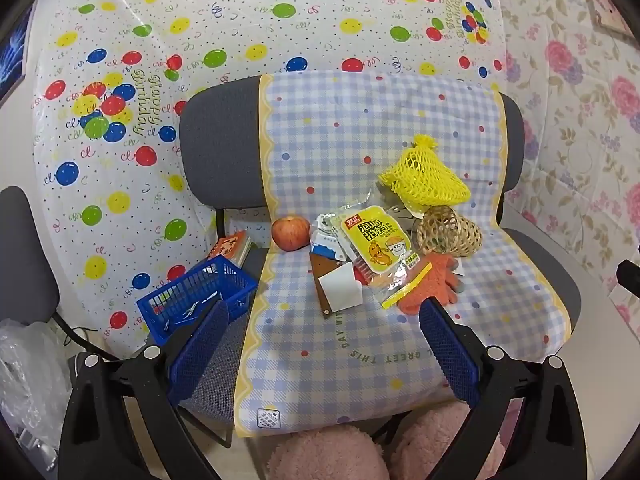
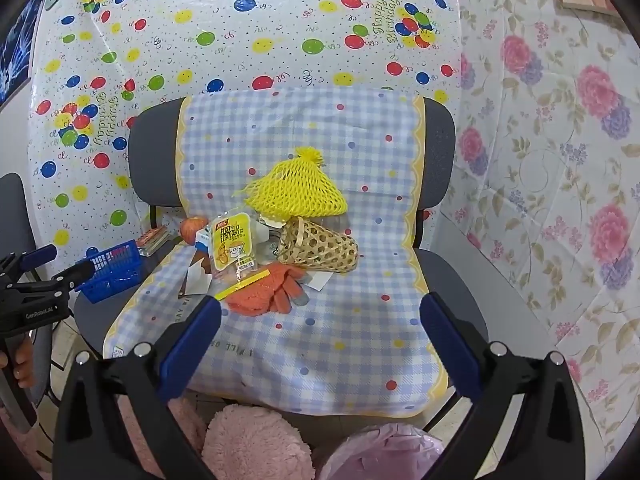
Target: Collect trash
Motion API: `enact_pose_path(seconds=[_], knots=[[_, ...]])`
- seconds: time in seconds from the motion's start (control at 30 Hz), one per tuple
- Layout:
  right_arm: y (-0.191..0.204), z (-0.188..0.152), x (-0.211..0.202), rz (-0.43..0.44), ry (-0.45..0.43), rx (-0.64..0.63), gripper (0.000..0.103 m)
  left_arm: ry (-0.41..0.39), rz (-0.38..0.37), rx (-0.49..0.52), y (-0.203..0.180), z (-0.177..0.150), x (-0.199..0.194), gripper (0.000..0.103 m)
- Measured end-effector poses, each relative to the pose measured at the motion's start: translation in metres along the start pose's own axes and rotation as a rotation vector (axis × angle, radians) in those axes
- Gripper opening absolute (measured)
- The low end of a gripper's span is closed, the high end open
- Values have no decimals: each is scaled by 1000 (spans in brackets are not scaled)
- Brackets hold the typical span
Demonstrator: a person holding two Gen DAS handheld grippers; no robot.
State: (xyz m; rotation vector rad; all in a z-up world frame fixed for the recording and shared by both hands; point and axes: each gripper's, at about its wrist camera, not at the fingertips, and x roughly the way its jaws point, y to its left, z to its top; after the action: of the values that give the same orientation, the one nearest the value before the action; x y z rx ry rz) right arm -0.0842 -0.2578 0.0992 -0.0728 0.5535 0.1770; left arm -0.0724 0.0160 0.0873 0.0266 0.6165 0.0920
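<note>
Chair seat covered by a checked cloth (image 1: 320,152), bearing a pile of trash: yellow snack wrapper (image 1: 378,240), yellow foam net (image 1: 428,178), white carton (image 1: 342,290), beside an apple (image 1: 291,233), a woven bamboo basket (image 1: 448,232) and an orange glove (image 1: 430,288). Blue basket (image 1: 196,300) at the seat's left edge. Left hand-held gripper (image 1: 324,356) and right hand-held gripper (image 2: 320,344): both spread wide, holding nothing, short of the pile.

Left gripper (image 1: 324,312) hangs with its blue-padded fingers (image 1: 202,344) spread wide, gripping nothing. Right gripper (image 2: 320,316) matches it, jaws wide apart and empty. In the right wrist view, the left gripper sits far left, level, fingers apart
</note>
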Motion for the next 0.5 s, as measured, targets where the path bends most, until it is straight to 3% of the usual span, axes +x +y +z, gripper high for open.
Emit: enact_pose_path(seconds=[0.5], knots=[[2,-2,6,-2,2,1,97,1,1,1,-2,-4,-2,95]])
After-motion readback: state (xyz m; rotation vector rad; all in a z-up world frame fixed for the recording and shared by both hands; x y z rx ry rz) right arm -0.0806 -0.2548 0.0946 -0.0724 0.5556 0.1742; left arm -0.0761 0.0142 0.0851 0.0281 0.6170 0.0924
